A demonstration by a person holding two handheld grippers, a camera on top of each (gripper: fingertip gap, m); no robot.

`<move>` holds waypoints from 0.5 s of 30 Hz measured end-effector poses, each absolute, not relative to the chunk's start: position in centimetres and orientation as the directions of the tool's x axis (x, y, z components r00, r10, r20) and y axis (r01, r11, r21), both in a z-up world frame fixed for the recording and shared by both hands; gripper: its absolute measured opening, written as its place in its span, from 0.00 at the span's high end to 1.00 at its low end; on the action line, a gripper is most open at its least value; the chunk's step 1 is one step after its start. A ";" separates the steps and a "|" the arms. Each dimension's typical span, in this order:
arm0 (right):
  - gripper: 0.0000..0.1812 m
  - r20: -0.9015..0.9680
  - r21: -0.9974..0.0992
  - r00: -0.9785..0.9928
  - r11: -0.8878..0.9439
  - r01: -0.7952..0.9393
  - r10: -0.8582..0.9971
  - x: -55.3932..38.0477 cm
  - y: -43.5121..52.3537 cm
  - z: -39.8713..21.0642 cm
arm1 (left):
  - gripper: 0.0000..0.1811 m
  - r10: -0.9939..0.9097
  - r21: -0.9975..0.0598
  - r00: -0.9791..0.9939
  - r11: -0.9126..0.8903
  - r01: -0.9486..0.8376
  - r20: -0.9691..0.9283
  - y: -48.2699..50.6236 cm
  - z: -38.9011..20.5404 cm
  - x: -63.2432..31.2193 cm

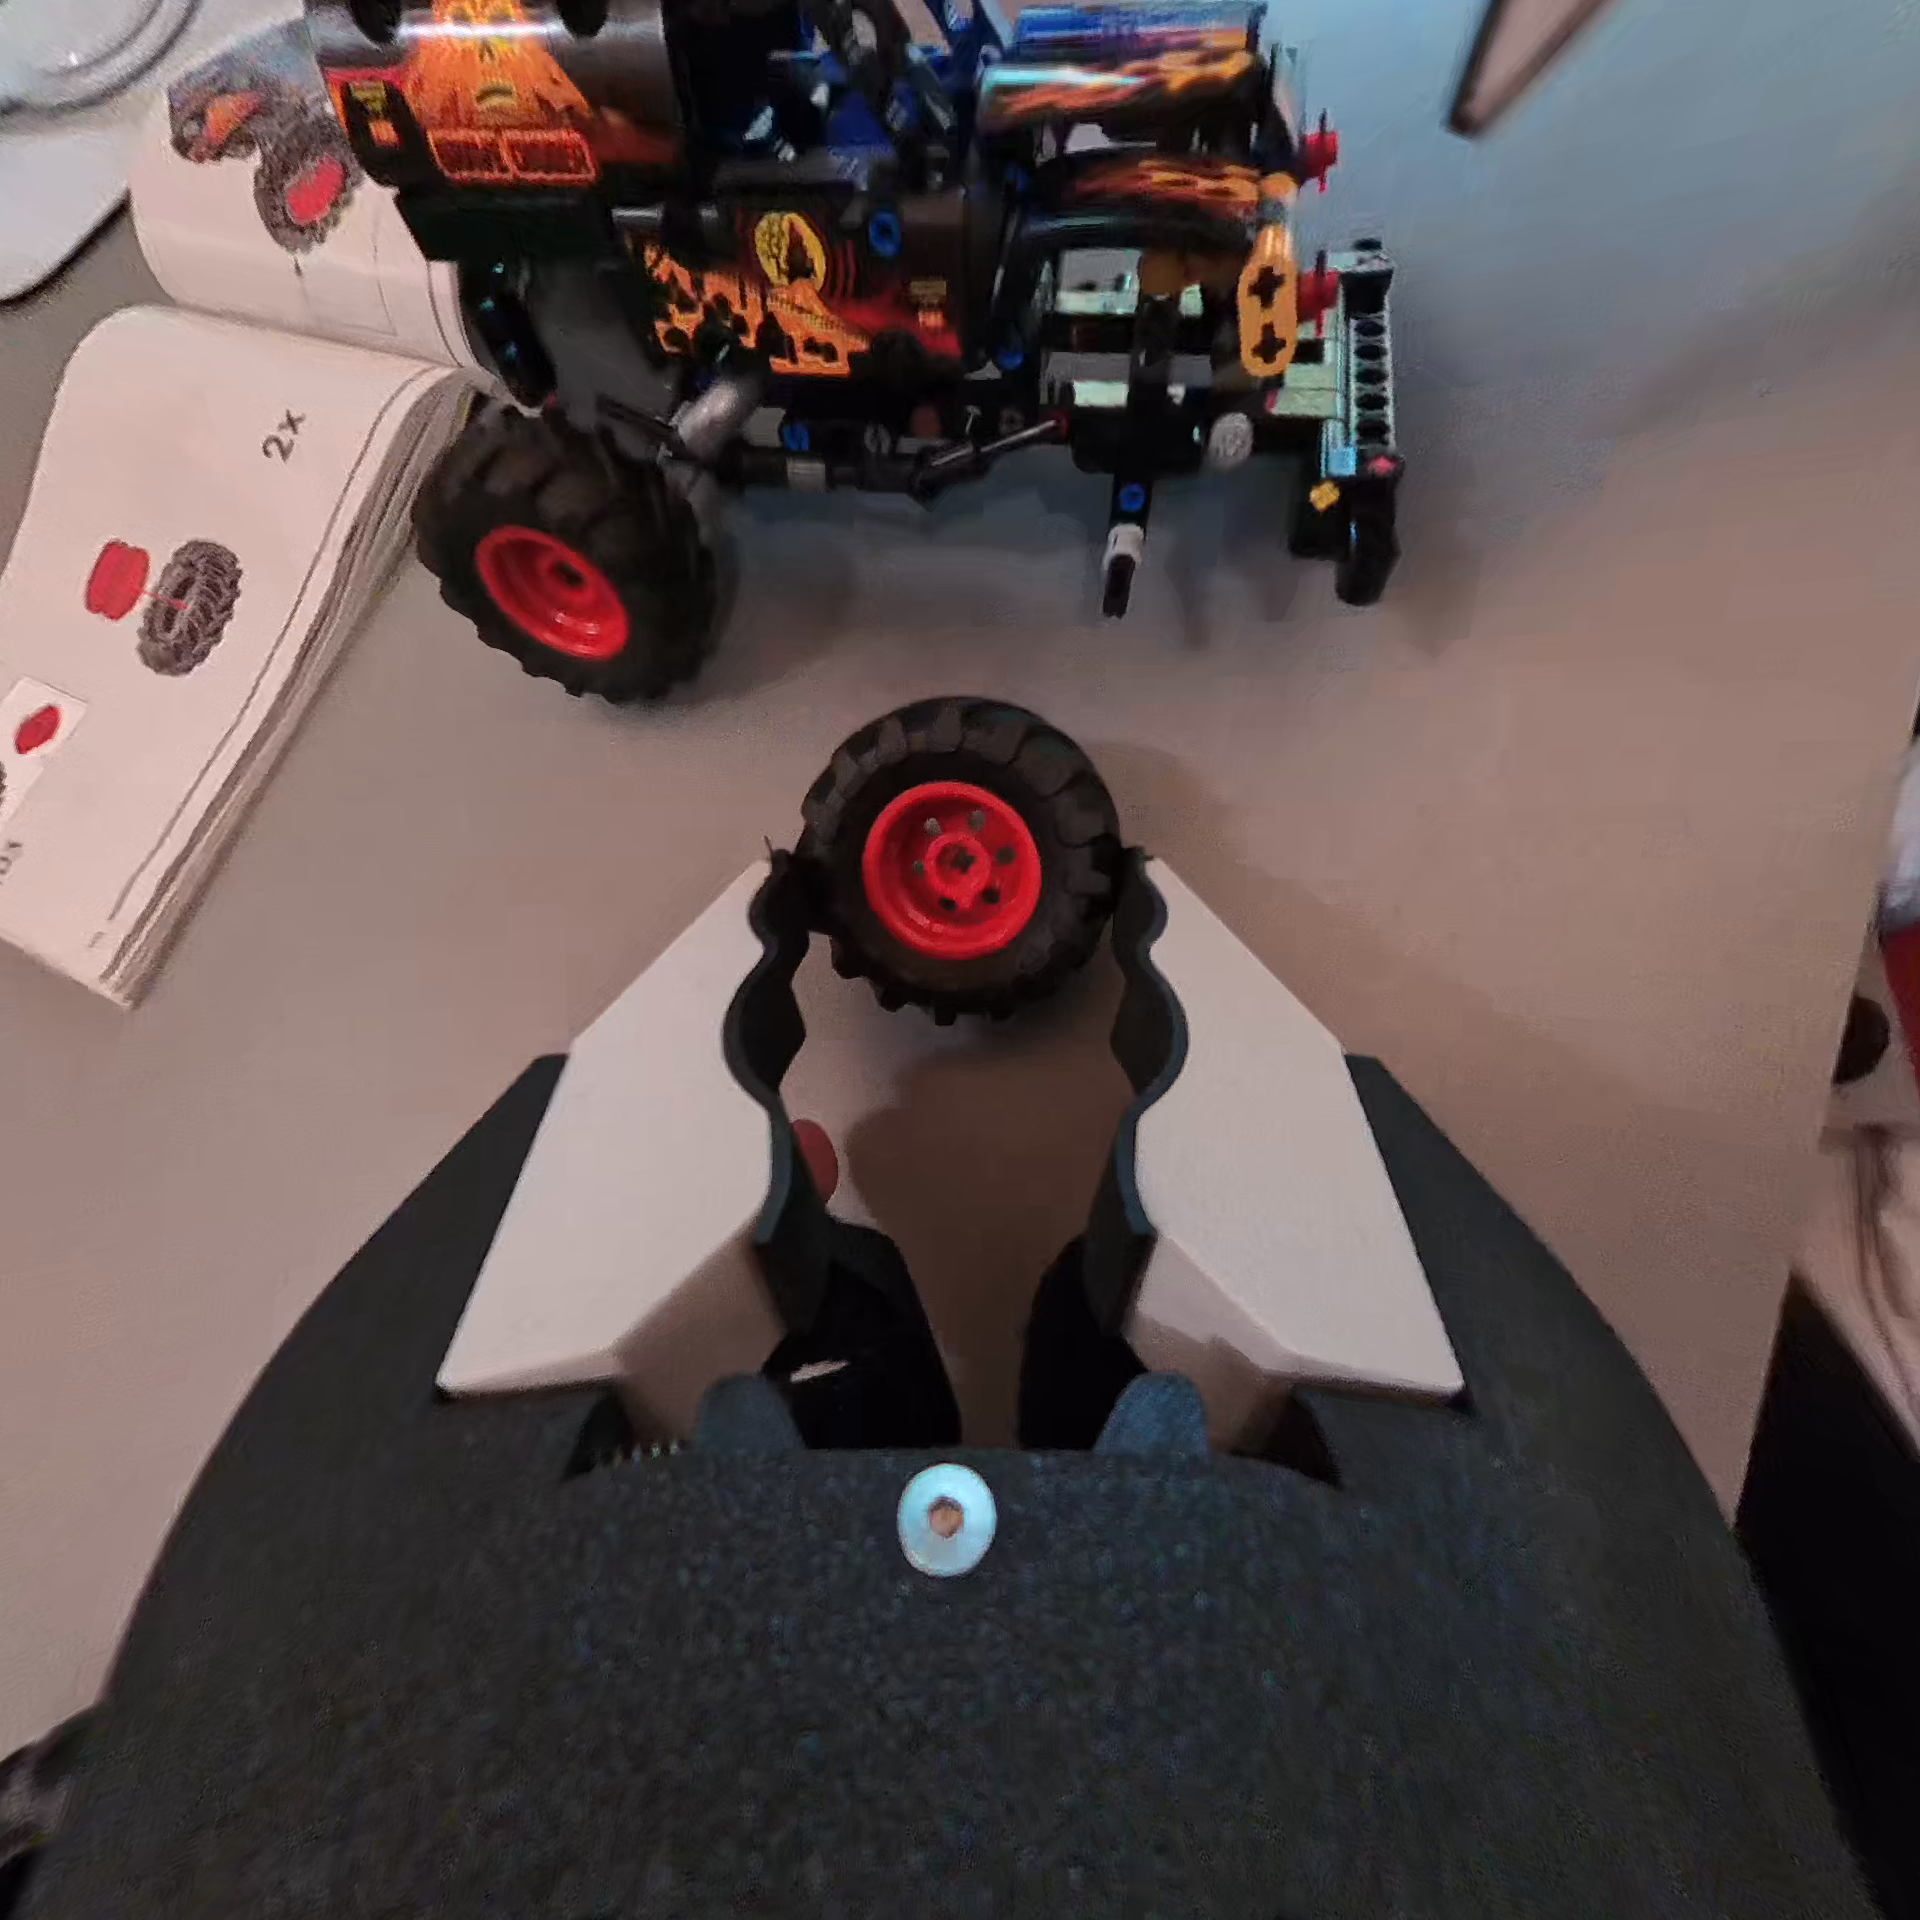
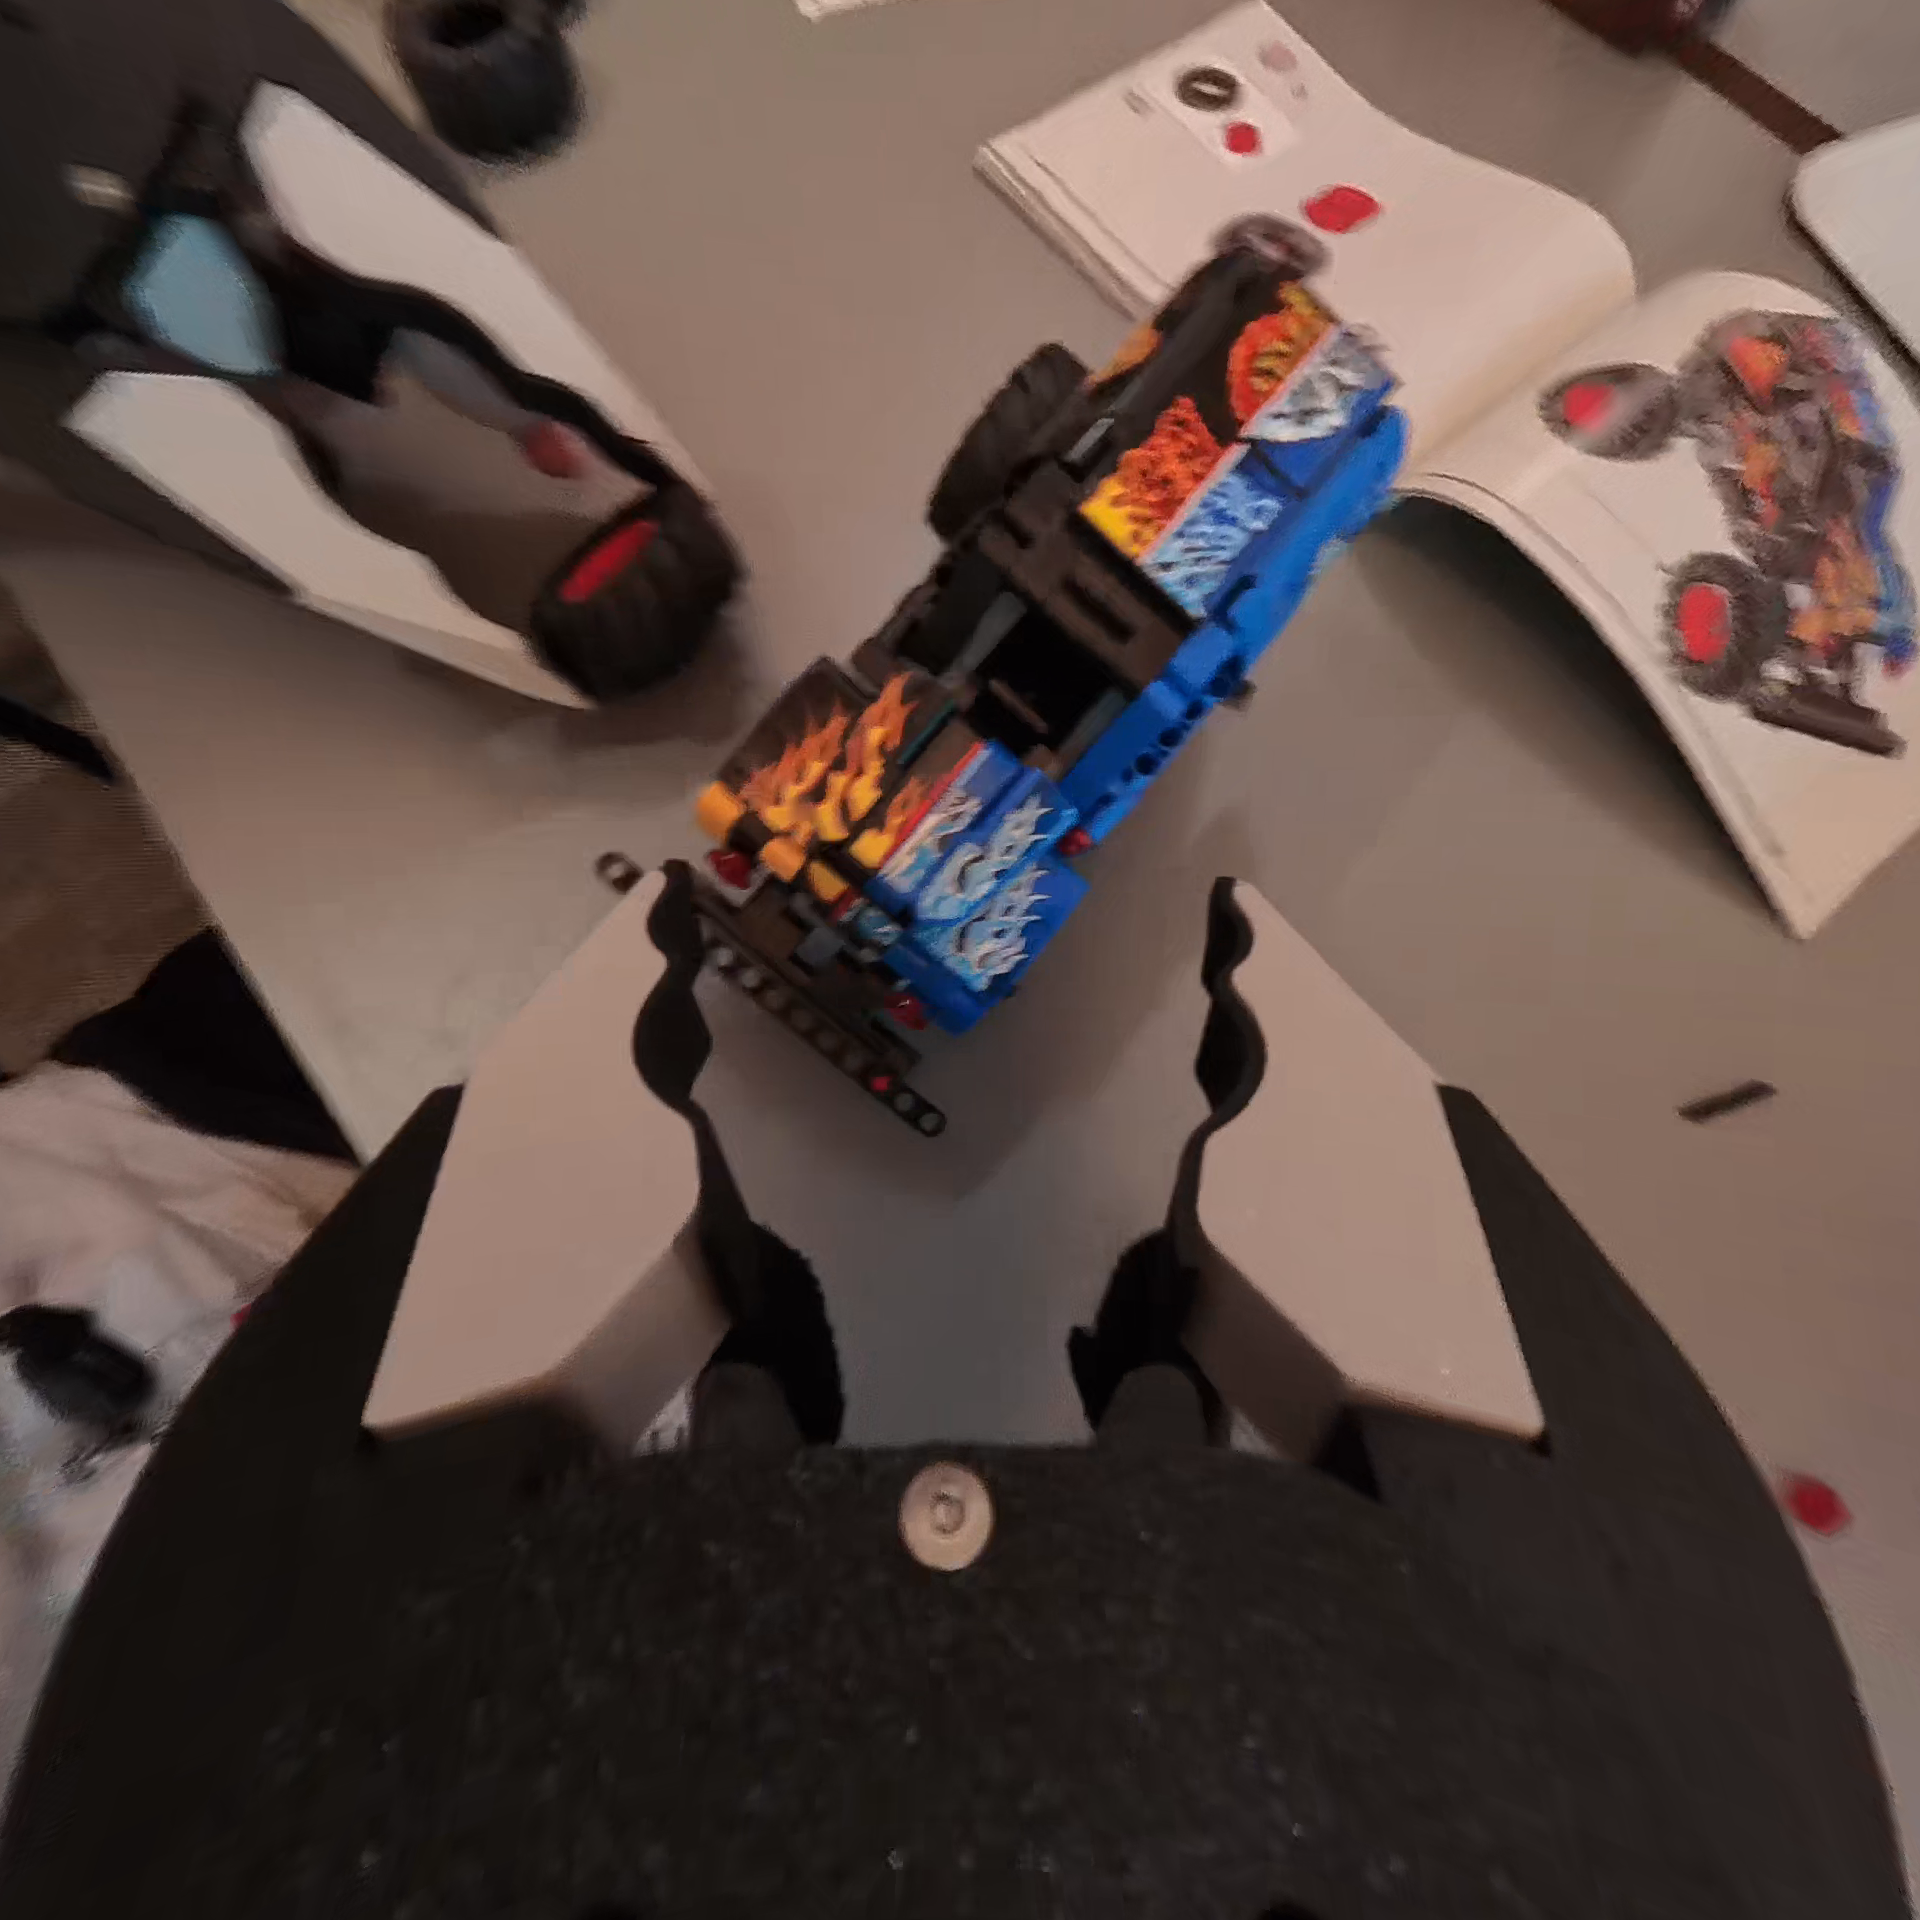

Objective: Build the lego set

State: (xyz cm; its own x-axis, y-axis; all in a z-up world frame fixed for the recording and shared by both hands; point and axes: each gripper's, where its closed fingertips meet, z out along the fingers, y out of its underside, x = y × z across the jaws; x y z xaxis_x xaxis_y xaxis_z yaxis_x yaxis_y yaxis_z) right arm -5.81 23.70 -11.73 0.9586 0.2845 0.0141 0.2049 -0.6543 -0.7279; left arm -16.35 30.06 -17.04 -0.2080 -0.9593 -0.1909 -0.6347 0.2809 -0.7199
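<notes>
The lego monster truck [image 1: 883, 291] stands on the grey table ahead of my left gripper, with one black tyre on a red hub [image 1: 561, 582] mounted at its left end. A bare axle pin [image 1: 1122, 551] hangs down near its other end. My left gripper [image 1: 956, 883] is shut on a loose wheel [image 1: 951, 868], a black tyre with a red hub facing the camera, held short of the truck. In the right wrist view the truck [image 2: 1049, 665] shows orange-flame and blue panels. My right gripper [image 2: 945, 899] is open and empty over the truck's near end.
An open instruction booklet [image 1: 197, 623] lies left of the truck and shows in the right wrist view [image 2: 1486, 343]. A loose black tyre [image 2: 488, 73] lies far off. A small black piece [image 2: 1725, 1101] and a red piece [image 2: 1813, 1501] lie at right. The table edge [image 1: 1766, 1403] is at right. The small black piece [image 2: 1725, 1101] is about 15 centimeters from my right fingertips and 30 centimeters from my left.
</notes>
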 end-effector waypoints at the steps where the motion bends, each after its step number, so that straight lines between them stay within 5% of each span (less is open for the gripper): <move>1: 0.46 0.037 -0.713 0.969 -0.673 0.197 0.244 -4.9 24.3 -11.4 | 0.68 -0.954 -0.708 -0.234 0.296 -0.641 -0.187 29.9 -16.9 -16.9; 8: 0.41 -0.339 -0.465 0.915 -0.884 0.042 0.221 -6.6 28.4 -11.7 | 0.68 -0.954 -0.648 -0.258 0.293 -0.703 -0.152 29.3 -17.3 -18.2; 15: 0.55 -0.299 -0.054 0.950 -0.996 0.071 0.084 -5.6 28.3 -14.3 | 0.68 -0.930 -0.580 -0.155 0.331 -0.744 -0.333 30.1 -17.6 -16.8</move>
State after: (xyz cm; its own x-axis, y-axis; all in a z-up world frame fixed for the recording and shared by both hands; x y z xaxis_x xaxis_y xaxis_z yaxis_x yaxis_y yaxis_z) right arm -5.60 28.32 -14.30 0.9505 0.0844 -0.2992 0.0714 -0.9960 -0.0541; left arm -16.79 30.06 -17.61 -0.1550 -0.9302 -0.3326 -0.7441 0.3314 -0.5801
